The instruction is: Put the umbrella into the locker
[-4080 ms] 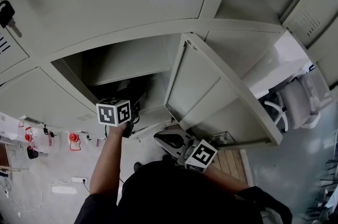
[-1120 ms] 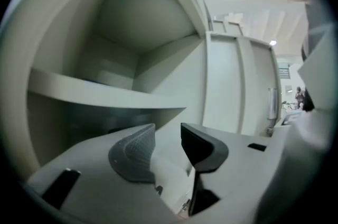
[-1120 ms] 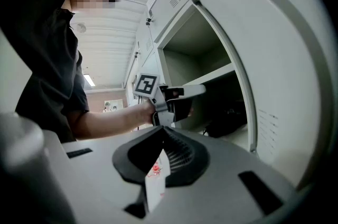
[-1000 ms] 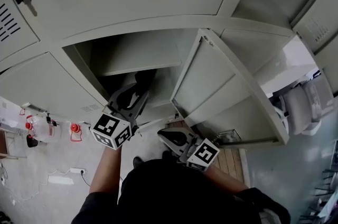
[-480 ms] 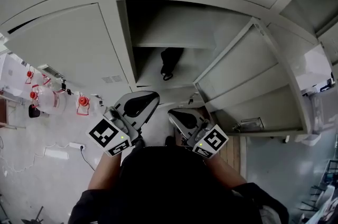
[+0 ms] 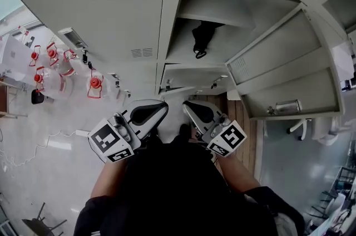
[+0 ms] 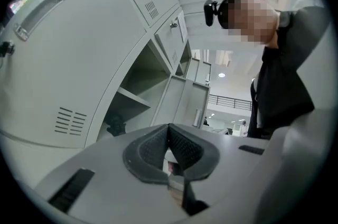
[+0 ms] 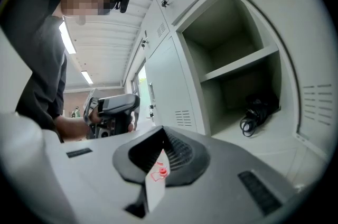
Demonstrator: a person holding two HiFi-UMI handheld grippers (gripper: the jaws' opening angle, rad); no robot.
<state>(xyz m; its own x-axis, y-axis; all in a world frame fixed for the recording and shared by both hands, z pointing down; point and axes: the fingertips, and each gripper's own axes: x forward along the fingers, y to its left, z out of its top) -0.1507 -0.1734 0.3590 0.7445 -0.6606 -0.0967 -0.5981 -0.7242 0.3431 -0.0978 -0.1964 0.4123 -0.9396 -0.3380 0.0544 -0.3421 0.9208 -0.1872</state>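
The black folded umbrella [image 6: 200, 40] lies on the floor of the open locker compartment [image 6: 183, 62], under its inner shelf, with its wrist loop toward the front. It also shows as a dark bundle, the umbrella [image 7: 115, 125] in the left gripper view and the umbrella [image 8: 257, 112] in the right gripper view. Both grippers are back near my body, well clear of the locker. My left gripper [image 6: 160, 108] has just been closing and is shut with nothing between its jaws. My right gripper [image 6: 189, 107] is shut and empty too.
The locker's door [image 6: 283, 73] stands swung open to the right. Closed locker doors [image 6: 94, 1] fill the left. Red-capped containers [image 6: 50, 68] and a white cable [image 6: 33, 151] lie on the floor at the left. The left gripper [image 8: 113, 106] shows in the right gripper view.
Both grippers have drawn back from the locker toward my body. The left jaws, open a second ago, have shut empty. The umbrella stays inside the compartment.
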